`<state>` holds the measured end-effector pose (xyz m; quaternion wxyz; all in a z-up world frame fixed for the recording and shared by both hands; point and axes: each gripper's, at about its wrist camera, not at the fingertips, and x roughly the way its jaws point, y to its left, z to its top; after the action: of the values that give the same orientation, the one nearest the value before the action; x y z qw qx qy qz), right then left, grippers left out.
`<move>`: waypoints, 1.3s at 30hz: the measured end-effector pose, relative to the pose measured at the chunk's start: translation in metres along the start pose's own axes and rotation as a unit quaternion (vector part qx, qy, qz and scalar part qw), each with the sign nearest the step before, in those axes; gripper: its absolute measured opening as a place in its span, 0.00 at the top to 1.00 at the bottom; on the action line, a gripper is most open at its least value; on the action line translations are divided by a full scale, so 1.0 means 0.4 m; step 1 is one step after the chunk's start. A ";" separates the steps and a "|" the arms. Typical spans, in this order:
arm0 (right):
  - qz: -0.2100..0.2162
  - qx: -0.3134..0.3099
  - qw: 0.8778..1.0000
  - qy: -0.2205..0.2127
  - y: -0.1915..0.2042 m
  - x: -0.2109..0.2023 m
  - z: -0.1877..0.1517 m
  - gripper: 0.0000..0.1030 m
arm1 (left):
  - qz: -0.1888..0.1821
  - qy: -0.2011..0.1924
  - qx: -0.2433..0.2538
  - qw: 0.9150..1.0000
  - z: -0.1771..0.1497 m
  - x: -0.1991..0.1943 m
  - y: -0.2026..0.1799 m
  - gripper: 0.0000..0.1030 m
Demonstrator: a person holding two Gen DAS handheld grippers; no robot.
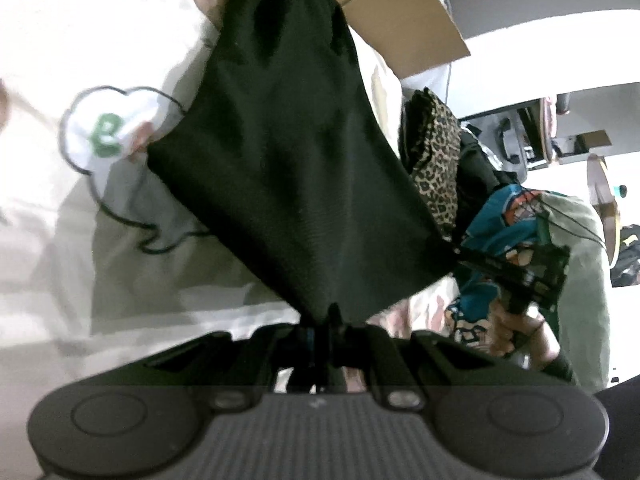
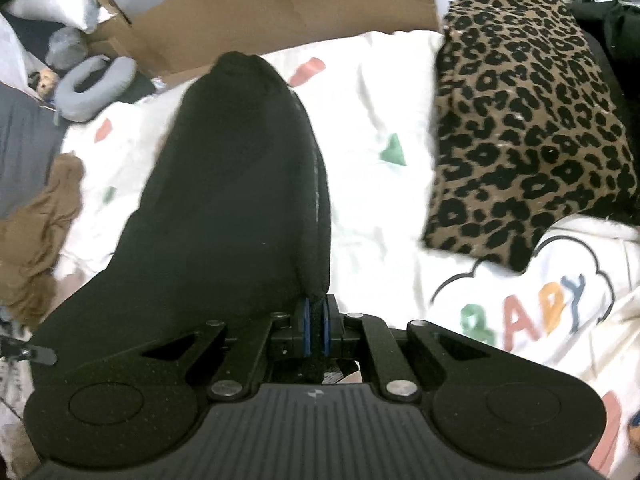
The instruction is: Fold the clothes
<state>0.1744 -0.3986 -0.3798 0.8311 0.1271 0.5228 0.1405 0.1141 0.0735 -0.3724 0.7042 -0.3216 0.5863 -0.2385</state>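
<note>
Spreading wide under everything, a white sheet [image 2: 384, 92] with coloured shapes and a cloud print reading BABY [image 2: 528, 312]. Towering at the back, a brown cardboard box [image 2: 280, 4], flaps open, just behind the sheet's far edge. Hanging above the sheet, a black garment [image 1: 288, 152], lifted clear and stretched between both tools, one corner pinched low at the near edge of the left view, another fold rising away in the right view. Lying folded on the sheet to the right, a leopard-print cloth [image 2: 528, 128], edges neat, apart from the black garment. Slumped at the sheet's left edge, a crumpled brown cloth [image 2: 40, 224]. Resting beyond it by the box, a grey neck pillow [image 2: 94, 86]. Clamping tight on the black fabric, left gripper [image 1: 320, 330], jaws closed narrow with cloth bunched between. Gripping likewise, right gripper [image 2: 316, 320], blue pads pressed on a thick black hem. Showing in the left view too, that right tool held in a hand [image 1: 520, 328], sleeve pale green.
</note>
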 end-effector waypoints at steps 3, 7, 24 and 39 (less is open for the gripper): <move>0.012 0.006 1.000 0.005 0.015 -0.003 -0.024 0.96 | 0.012 -0.006 -0.006 1.000 -0.012 -0.034 0.020 0.95; 0.027 0.014 0.999 0.012 0.035 -0.008 -0.057 0.96 | 0.021 -0.011 -0.024 0.999 -0.038 -0.045 0.060 0.95; 0.055 0.034 0.997 0.048 -0.037 0.129 -0.133 0.64 | 0.047 0.012 -0.076 0.996 -0.077 0.090 0.203 0.95; 0.175 0.103 0.973 0.113 -0.104 0.228 -0.099 0.61 | 0.050 0.017 -0.079 0.996 -0.073 0.110 0.222 0.95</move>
<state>0.1804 -0.4013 -0.4872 0.7117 0.2847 0.5946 0.2425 0.0903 0.0974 -0.4700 0.6773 -0.3425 0.6307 -0.1619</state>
